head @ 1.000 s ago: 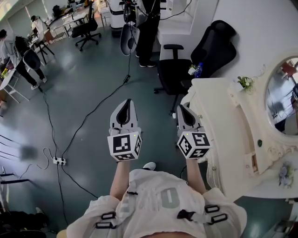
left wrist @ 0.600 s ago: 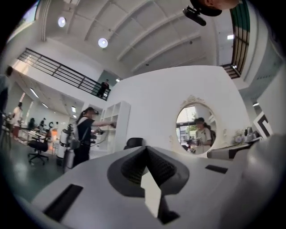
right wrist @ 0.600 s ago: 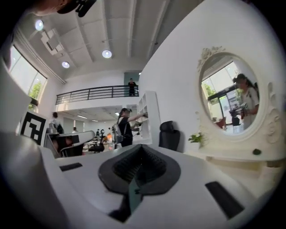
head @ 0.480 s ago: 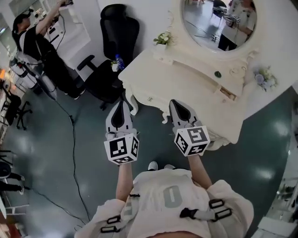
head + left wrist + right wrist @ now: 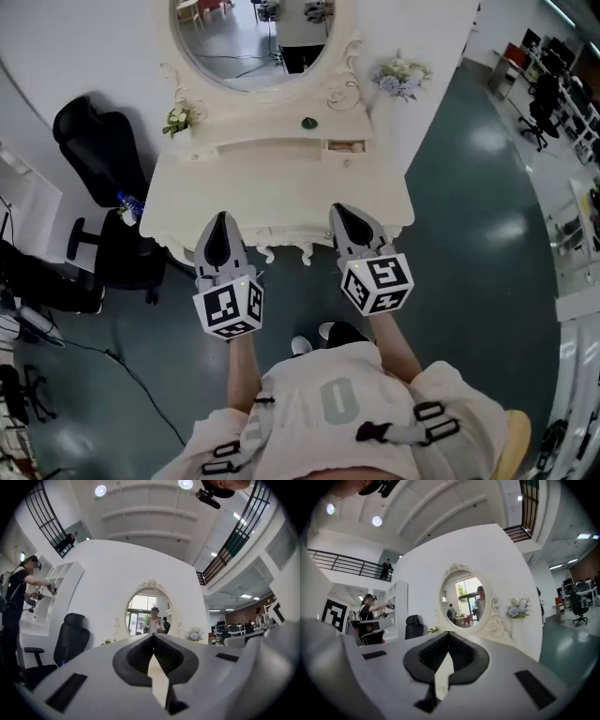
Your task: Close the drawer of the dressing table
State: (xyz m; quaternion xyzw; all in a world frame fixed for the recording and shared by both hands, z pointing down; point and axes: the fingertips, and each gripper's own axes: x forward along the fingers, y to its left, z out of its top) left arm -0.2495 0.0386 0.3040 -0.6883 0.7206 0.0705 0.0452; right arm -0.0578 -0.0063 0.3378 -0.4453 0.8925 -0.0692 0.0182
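Observation:
The cream dressing table point(image 5: 281, 192) stands straight ahead below its oval mirror point(image 5: 253, 37). A small drawer point(image 5: 345, 146) in the raised back section sits pulled out a little, with something orange-brown showing inside. My left gripper point(image 5: 219, 217) is shut and empty, its tip over the table's front edge on the left. My right gripper point(image 5: 337, 209) is also shut and empty, its tip over the front edge on the right, well short of the drawer. Both gripper views look level at the mirror point(image 5: 145, 613) point(image 5: 464, 599) past closed jaw tips point(image 5: 153, 635) point(image 5: 449, 633).
A black office chair point(image 5: 98, 150) and a blue bottle point(image 5: 128, 204) stand left of the table. Flower pots point(image 5: 401, 75) point(image 5: 178, 117) sit at both ends of the table's back. A dark knob point(image 5: 309, 123) lies under the mirror. A person point(image 5: 18, 602) stands at shelves far left.
The view has swung round so the dressing table, first at the right side, now lies straight ahead. Both grippers came round with it, side by side and shut.

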